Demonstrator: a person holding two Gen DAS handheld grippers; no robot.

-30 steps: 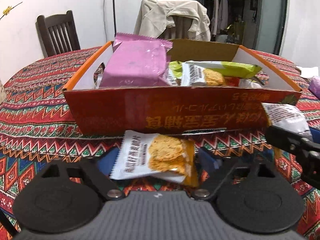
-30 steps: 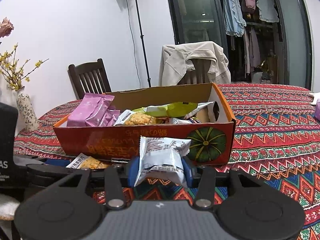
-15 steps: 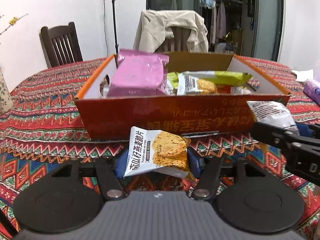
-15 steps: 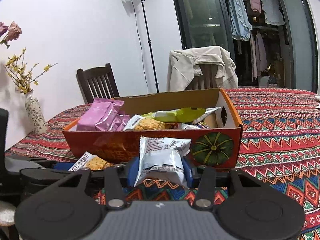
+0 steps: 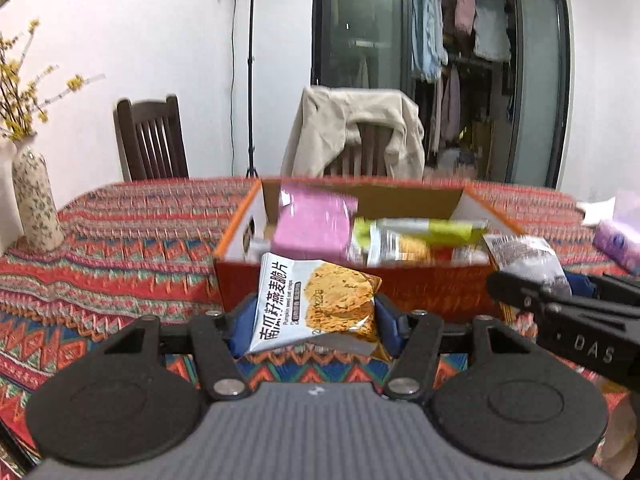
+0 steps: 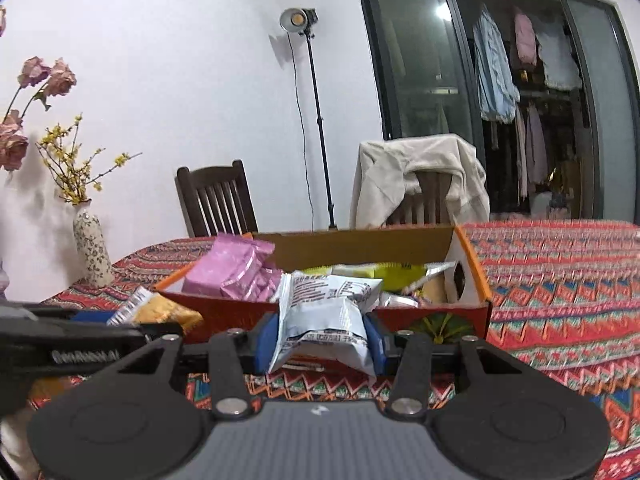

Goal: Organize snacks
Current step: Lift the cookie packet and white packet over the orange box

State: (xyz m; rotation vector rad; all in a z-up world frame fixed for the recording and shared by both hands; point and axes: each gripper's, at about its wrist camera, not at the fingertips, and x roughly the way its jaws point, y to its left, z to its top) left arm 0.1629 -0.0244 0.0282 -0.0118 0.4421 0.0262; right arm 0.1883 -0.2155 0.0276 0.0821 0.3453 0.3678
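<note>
left tool [image 5: 314, 318] pinches crisps pack [image 5: 316, 300]; right tool [image 6: 320, 340] pinches grey pack [image 6: 324, 316]. we hold both raised just before the box [image 6: 472, 312] wall, likely to clear it and drop in.

Each tool is matte black plastic: the left tool [image 5: 314, 320] and the right tool [image 6: 320, 334] both show a grey ribbed housing at the near edge with a small white mark at its middle. Two round black discs flank it, each with a raised inner circle. Angled black link arms run forward from silver pivot screws to blue fingertips [image 5: 242, 326]. White lettering marks the side of each tool where it shows in the other's view, partly legible as "DAS".
</note>
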